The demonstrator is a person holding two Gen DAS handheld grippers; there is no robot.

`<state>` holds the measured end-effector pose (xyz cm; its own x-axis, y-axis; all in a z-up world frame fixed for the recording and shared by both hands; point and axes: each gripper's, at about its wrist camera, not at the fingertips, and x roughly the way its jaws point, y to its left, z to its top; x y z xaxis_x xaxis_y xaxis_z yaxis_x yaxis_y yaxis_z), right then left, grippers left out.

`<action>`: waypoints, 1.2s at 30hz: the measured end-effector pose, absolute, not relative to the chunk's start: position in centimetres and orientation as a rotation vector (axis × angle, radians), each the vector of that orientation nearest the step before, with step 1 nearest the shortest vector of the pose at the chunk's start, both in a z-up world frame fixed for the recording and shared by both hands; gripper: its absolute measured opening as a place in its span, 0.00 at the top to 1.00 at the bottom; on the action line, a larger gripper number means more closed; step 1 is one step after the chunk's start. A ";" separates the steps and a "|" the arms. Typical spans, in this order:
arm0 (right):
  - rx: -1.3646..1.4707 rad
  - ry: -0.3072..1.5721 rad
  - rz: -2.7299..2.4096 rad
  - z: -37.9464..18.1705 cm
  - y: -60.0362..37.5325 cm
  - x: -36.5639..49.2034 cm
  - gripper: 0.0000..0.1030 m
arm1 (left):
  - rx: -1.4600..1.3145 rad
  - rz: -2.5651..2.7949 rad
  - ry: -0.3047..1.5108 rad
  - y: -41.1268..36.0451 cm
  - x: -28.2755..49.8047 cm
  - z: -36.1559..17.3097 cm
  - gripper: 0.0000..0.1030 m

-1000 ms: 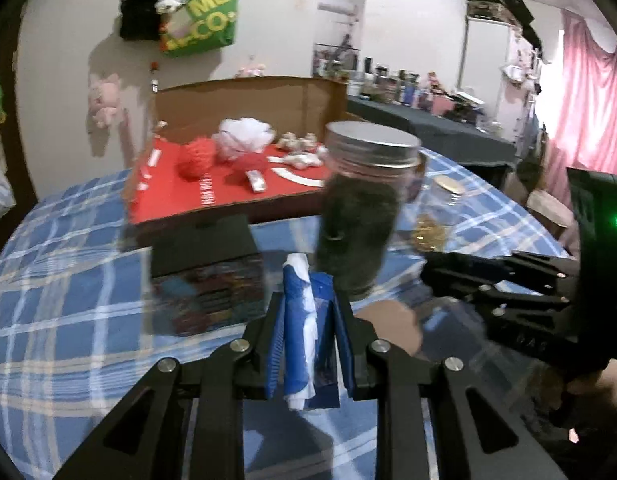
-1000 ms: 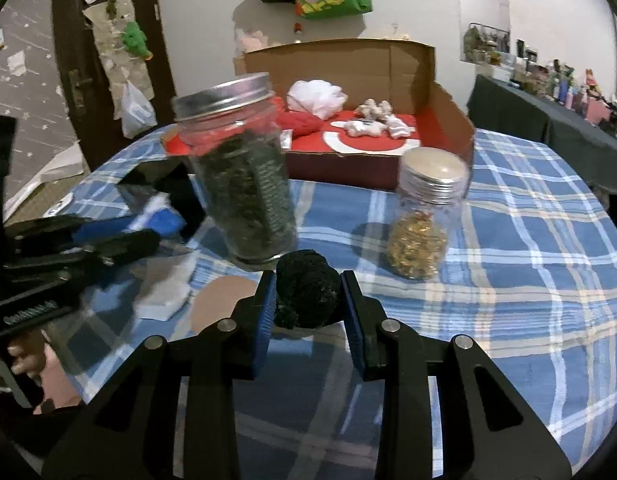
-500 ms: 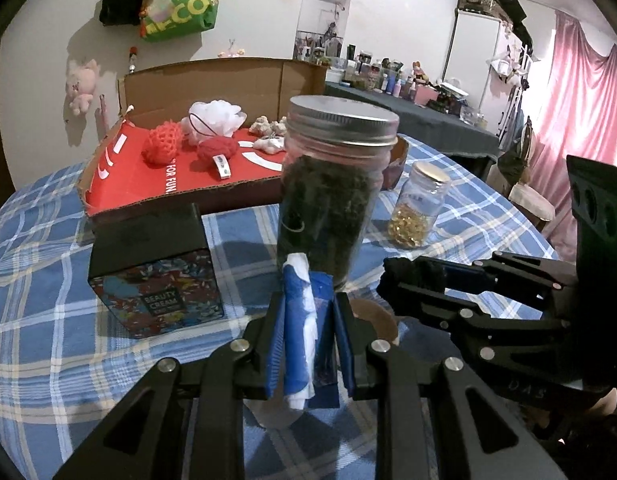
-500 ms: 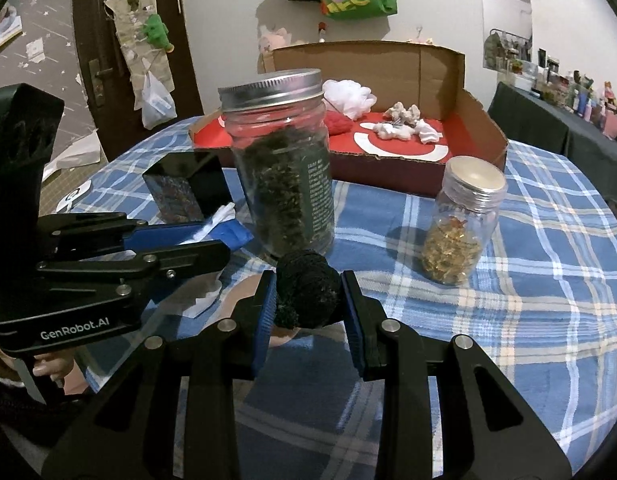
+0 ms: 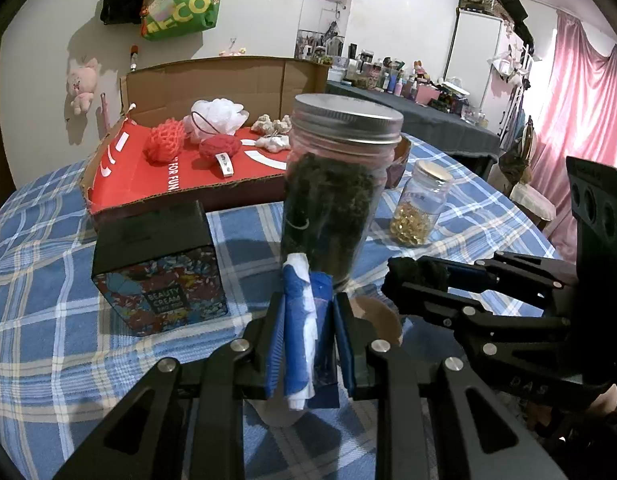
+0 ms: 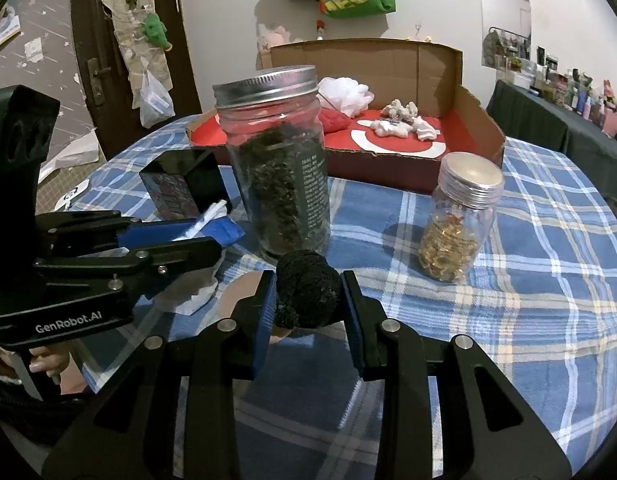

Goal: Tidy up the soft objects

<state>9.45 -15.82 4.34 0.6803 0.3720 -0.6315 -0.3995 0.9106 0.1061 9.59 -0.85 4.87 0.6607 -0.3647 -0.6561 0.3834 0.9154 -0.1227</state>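
Observation:
My left gripper point(image 5: 308, 320) is shut on a folded blue and white cloth point(image 5: 302, 320), held upright above the checked tablecloth. The same cloth point(image 6: 212, 222) shows in the right wrist view, sticking out of the left gripper point(image 6: 216, 236). My right gripper point(image 6: 306, 300) is shut on a black fuzzy ball point(image 6: 304, 294); the ball point(image 5: 418, 274) sits at its tips in the left wrist view too. Both grippers hover in front of a tall jar of dark stuff point(image 6: 278, 160). An open cardboard box point(image 5: 180, 184) with a red floor holds a red net sponge point(image 5: 164, 146), a white pouf point(image 5: 216, 114) and a red ball point(image 5: 220, 150).
A black "Beauty Cream" box point(image 5: 158, 264) stands left of the tall jar point(image 5: 336, 184). A small jar of golden bits point(image 6: 458, 216) stands to the right. A round brown disc point(image 6: 244, 288) and a white scrap point(image 6: 192, 298) lie below the grippers. A hand point(image 6: 40, 368) holds the left gripper's grip.
The left wrist view has swung so the box, jar and black carton sit lower and further right. Both grips are unchanged; the right gripper has stayed put.

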 end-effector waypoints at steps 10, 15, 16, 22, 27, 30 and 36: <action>-0.035 0.716 0.404 4.1 -17.0 9.4 0.70 | 0.011 -0.381 0.746 1.3 9.3 4.5 0.76; -0.027 0.724 0.370 4.0 -18.1 9.4 0.70 | -0.009 -0.352 0.749 3.3 8.7 4.8 0.76; -0.026 0.726 0.364 4.0 -18.3 9.4 0.70 | -0.012 -0.344 0.749 3.7 8.5 4.8 0.76; -0.014 0.748 0.327 3.8 -19.8 9.5 0.70 | -0.044 -0.311 0.765 6.3 7.8 4.9 0.76; -0.011 0.757 0.290 3.8 -21.2 9.7 0.70 | -0.047 -0.256 0.783 8.3 7.7 4.6 0.76; -0.004 0.763 0.276 3.9 -22.1 10.0 0.70 | -0.050 -0.217 0.789 9.6 7.9 4.2 0.76; 0.002 0.768 0.249 4.2 -24.3 11.2 0.70 | -0.027 -0.157 0.789 11.8 9.4 4.1 0.76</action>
